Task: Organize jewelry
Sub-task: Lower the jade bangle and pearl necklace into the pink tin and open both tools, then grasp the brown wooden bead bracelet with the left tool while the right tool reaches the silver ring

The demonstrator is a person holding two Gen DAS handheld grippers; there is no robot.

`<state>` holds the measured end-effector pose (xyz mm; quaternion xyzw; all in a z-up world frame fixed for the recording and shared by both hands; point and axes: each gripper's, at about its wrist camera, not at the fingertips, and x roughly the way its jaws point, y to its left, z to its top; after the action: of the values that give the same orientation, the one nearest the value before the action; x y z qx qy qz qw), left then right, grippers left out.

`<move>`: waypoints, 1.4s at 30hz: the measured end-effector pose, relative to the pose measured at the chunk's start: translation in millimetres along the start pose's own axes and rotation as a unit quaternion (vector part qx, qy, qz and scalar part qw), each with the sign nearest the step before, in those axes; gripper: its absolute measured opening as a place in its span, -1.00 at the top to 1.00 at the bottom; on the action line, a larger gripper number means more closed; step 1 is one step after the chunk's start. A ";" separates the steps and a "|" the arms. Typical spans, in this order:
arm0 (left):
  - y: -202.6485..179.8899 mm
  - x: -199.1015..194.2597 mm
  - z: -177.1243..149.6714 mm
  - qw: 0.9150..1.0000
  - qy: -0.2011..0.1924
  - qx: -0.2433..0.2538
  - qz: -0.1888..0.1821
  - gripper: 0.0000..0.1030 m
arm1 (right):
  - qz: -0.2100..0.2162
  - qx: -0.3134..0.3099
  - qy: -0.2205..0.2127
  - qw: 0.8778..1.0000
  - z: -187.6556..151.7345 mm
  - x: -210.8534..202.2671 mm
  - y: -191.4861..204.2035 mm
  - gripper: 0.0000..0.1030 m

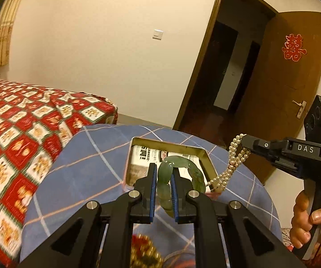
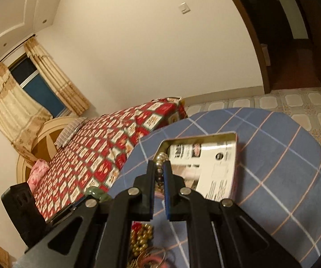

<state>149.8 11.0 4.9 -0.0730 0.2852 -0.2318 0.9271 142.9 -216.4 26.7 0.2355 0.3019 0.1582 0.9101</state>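
Claws both clenched: left claw (image 1: pixel 163 174) grips a green bracelet (image 1: pixel 184 167), right claw (image 1: pixel 245 139) grips a pearl strand (image 1: pixel 235 156) that hangs down at frame right with its tail on the tin's rim. Open tin (image 1: pixel 207 156) sits mid-frame on the table (image 1: pixel 82 156), printed paper (image 2: pixel 214 167) lying inside. Gold beads (image 2: pixel 141 239) heaped at the bottom edge under the claws. Bed (image 1: pixel 15 134) left, touching the table. Open door (image 1: pixel 294 71) upper right.
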 end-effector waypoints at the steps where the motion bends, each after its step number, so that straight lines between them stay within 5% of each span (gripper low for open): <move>1: -0.6 7.8 1.7 1.000 0.003 0.000 -0.001 0.79 | -0.002 0.001 -0.001 1.000 2.4 2.3 -3.4 0.80; 21: 6.5 146.0 5.3 0.993 0.108 0.017 0.033 0.79 | -0.047 0.034 0.079 0.995 11.2 92.2 -76.7 0.79; 24: 9.8 156.2 5.2 0.991 0.124 0.022 0.055 0.78 | -0.053 0.036 0.075 0.995 11.7 96.2 -81.6 0.72; 26: 13.0 161.5 5.2 0.989 0.132 0.021 0.067 0.46 | -0.053 0.040 0.069 0.995 12.7 96.8 -84.1 0.36; 28: 13.1 160.3 6.7 0.989 0.127 0.021 0.071 0.11 | -0.055 0.046 0.061 0.996 13.3 94.0 -85.7 -0.08; 31: 9.8 153.7 11.8 0.991 0.116 0.017 0.069 -0.15 | -0.058 0.042 0.044 0.996 15.1 85.5 -84.0 -0.10; 42: 3.7 80.5 22.5 0.994 0.079 0.012 0.079 -0.16 | -0.080 0.021 0.032 0.996 3.3 39.8 -62.3 -0.10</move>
<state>222.6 -23.6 -17.3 -0.0211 0.3599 -0.1664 0.9178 184.6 -252.7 -22.6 0.2250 0.3520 0.0862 0.9045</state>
